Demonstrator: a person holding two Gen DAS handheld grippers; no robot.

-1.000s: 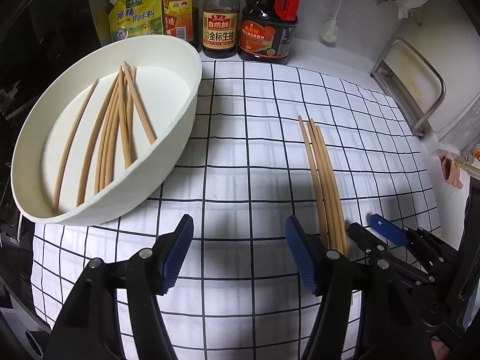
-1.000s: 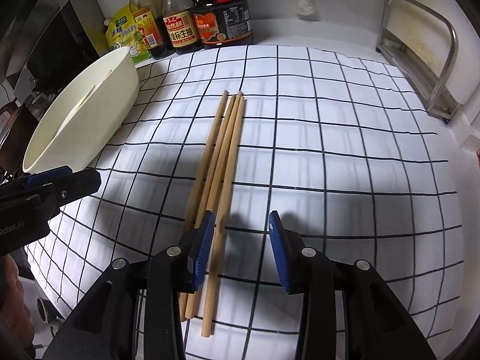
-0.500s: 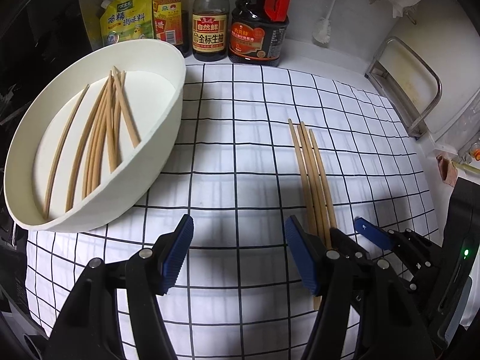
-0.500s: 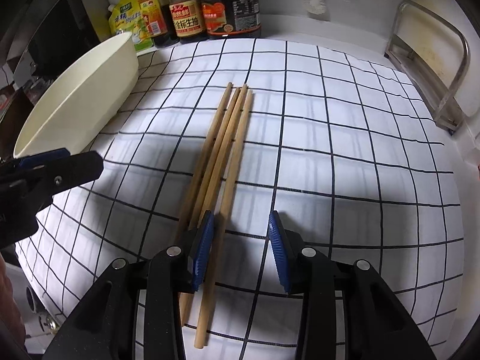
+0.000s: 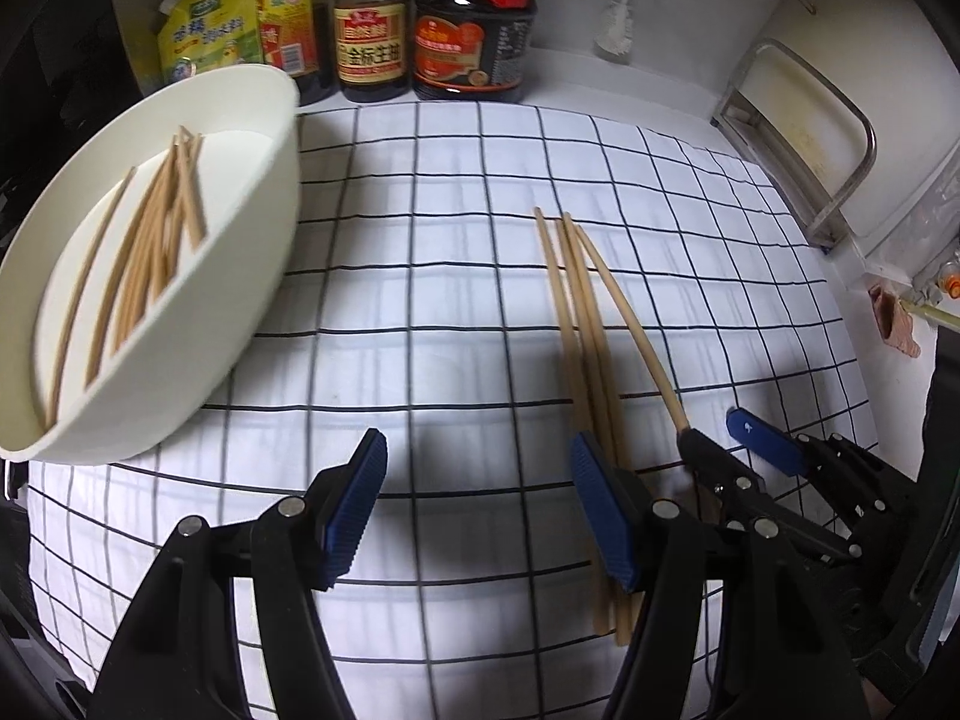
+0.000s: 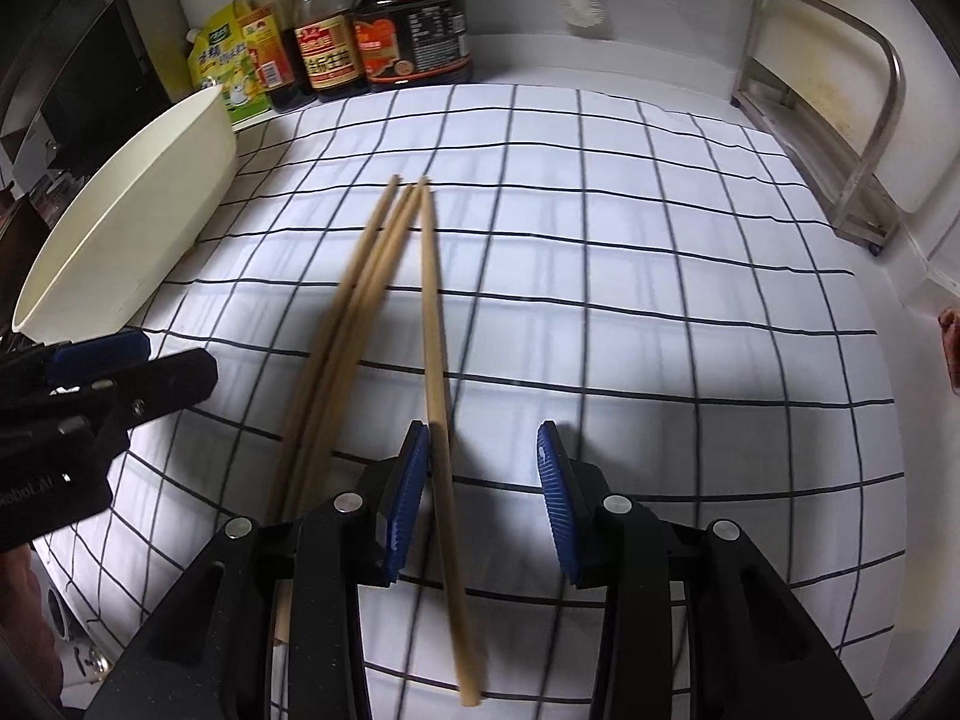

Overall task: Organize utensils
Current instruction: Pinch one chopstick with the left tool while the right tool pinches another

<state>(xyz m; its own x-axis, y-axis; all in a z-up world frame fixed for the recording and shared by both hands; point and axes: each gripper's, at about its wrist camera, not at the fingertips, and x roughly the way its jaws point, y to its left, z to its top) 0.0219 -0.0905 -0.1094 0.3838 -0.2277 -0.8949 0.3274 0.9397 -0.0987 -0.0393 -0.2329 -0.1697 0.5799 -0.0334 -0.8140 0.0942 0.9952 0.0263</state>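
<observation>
Three wooden chopsticks [image 5: 585, 330] lie on the checked cloth [image 5: 420, 300]; one chopstick [image 6: 435, 360] is splayed off from the other two [image 6: 348, 330]. My right gripper [image 6: 485, 501] is open around that single stick, which rests against its left pad [image 6: 411, 498]. In the left wrist view the right gripper [image 5: 723, 435] sits at the stick's near end. My left gripper [image 5: 477, 510] is open with nothing between its pads, just left of the chopsticks. A white oval bowl [image 5: 252, 300] at the left holds several more chopsticks [image 5: 150, 246].
Sauce bottles [image 5: 372, 30] and a yellow seasoning pouch [image 5: 204, 30] line the back wall. A metal rack [image 5: 828, 138] stands at the right edge. The left gripper [image 6: 174, 357] shows low at left in the right wrist view, below the bowl [image 6: 132, 210].
One chopstick has swung away from the other two and now lies between the right gripper's jaws. The left gripper has drifted right, toward the chopsticks and away from the bowl.
</observation>
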